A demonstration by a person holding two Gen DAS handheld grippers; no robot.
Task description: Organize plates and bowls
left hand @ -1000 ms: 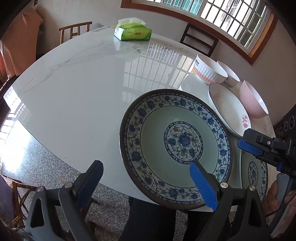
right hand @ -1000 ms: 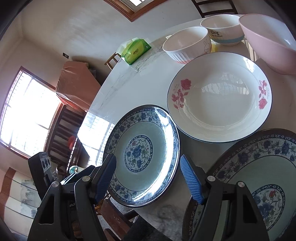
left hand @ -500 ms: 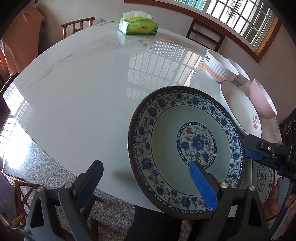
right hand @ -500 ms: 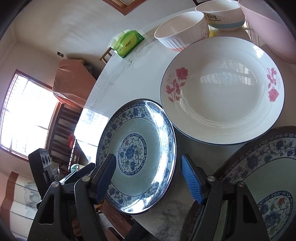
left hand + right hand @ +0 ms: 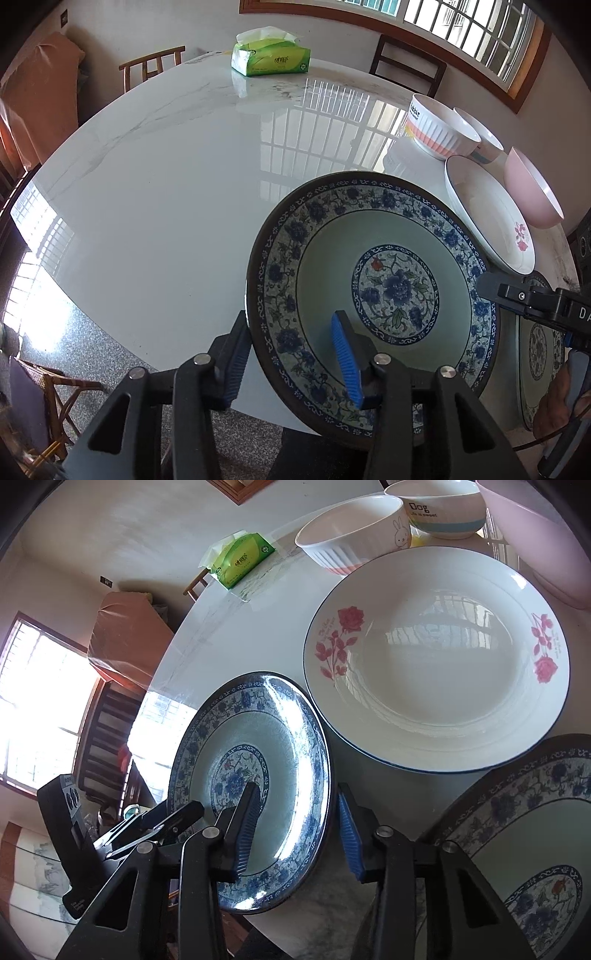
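Note:
A blue floral plate (image 5: 373, 288) sits at the near edge of the white marble table (image 5: 166, 192). My left gripper (image 5: 291, 362) has its jaws closed around the plate's near-left rim, one pad inside, one outside. My right gripper (image 5: 299, 830) straddles the same plate (image 5: 255, 771) at its right rim, jaws narrowed around it. A second blue floral plate (image 5: 535, 842) lies at the right. A white rose plate (image 5: 436, 657) lies behind them.
A ribbed white bowl (image 5: 354, 535), a "Dog" bowl (image 5: 439, 506) and a pink bowl (image 5: 535, 535) stand at the far right. A green tissue pack (image 5: 269, 55) sits at the back. Chairs (image 5: 406, 62) ring the table.
Both grippers moved in and narrowed from wide open onto opposite rims of the near blue plate. The plate looks tilted up at its edge.

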